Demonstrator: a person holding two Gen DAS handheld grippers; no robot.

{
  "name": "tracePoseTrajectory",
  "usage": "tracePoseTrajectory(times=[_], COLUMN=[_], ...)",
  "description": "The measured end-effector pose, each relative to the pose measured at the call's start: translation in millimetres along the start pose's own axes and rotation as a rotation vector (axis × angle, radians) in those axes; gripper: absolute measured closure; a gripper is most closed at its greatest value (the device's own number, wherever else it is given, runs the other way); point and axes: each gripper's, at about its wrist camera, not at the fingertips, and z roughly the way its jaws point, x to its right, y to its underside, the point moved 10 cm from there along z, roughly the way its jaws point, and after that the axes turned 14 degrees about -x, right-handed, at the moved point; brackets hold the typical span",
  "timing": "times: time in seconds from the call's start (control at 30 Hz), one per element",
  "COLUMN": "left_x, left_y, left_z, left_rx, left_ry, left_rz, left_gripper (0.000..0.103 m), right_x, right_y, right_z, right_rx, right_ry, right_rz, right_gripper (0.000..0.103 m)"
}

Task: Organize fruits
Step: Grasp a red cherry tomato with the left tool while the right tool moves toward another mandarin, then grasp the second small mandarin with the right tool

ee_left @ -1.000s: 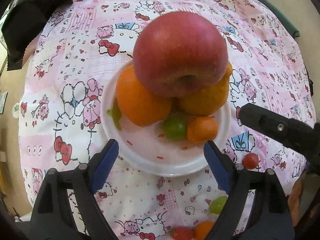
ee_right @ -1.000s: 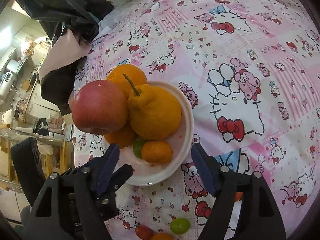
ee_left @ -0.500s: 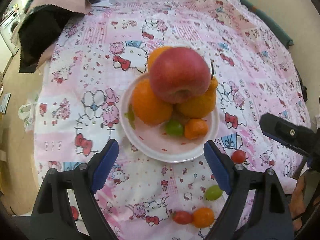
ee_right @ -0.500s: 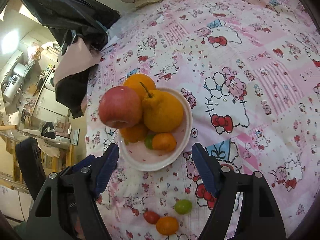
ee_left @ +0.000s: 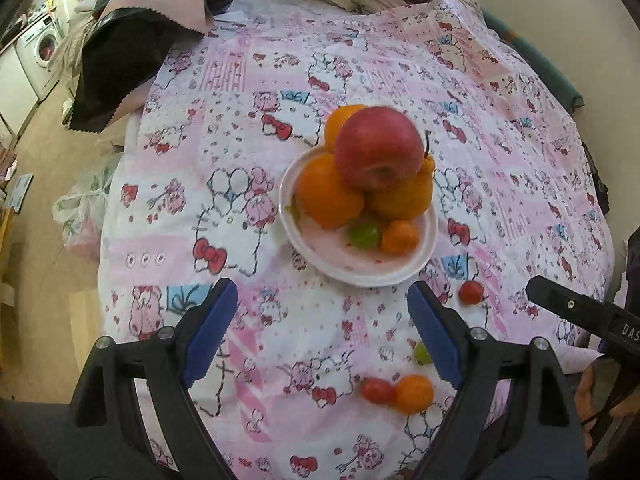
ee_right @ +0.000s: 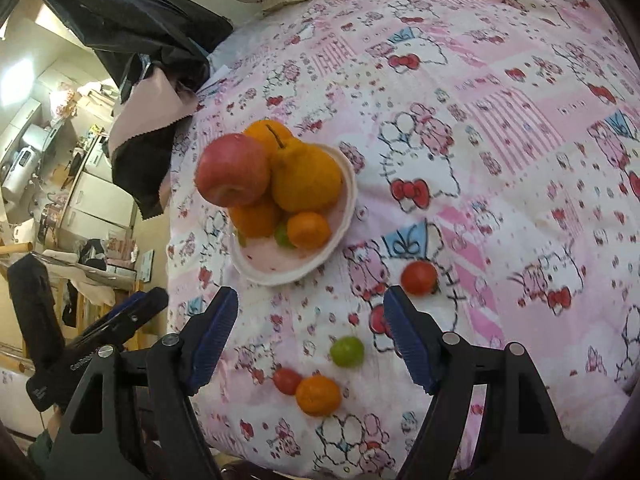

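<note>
Both my claws hang open and empty above the fruit.

My left gripper [ee_left: 322, 316] and right gripper [ee_right: 310, 330] gape wide over the pink tablecloth [ee_left: 240, 168], holding nothing. The white plate [ee_left: 360, 276] carries a red apple [ee_left: 378, 148] atop 3 oranges [ee_left: 328, 192], with a small orange and a green fruit. Near its rim lies 1 tomato [ee_right: 419, 277]; closer to me sit a green fruit [ee_right: 347, 351], another tomato [ee_right: 286, 380] and a mandarin [ee_right: 318, 395] touching it.
</note>
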Motion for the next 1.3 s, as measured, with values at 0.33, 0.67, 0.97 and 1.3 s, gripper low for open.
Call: tracePoseTrajectory(times=[0.33,0.67,0.97,1.3], left_x=[-8.4,37.4,47.2,51.3], left_y=[46.0,101.2,95.4,96.0], left_z=[52.1,106.8,119.9,119.9], left_rx=[-0.206,-0.466,-0.462,-0.459], left_ry=[0.032,0.258,0.221,0.201], left_rz=[-0.064,-0.182,-0.203,-0.146], left_gripper=[0.019,0.053,0.077,0.078], right_x=[30.2,25.2,31.3,26.6], right_y=[10.9,8.7,8.8,7.4], right_z=[8.0,17.2,14.6,20.6], right_rx=[-0.026,-0.04,-0.031,-0.044], right_ry=[-0.005,0.01,0.011,0.022], right_rz=[0.098,0.088,0.106,0.088], right_gripper=[0.025,0.025,0.025,0.025])
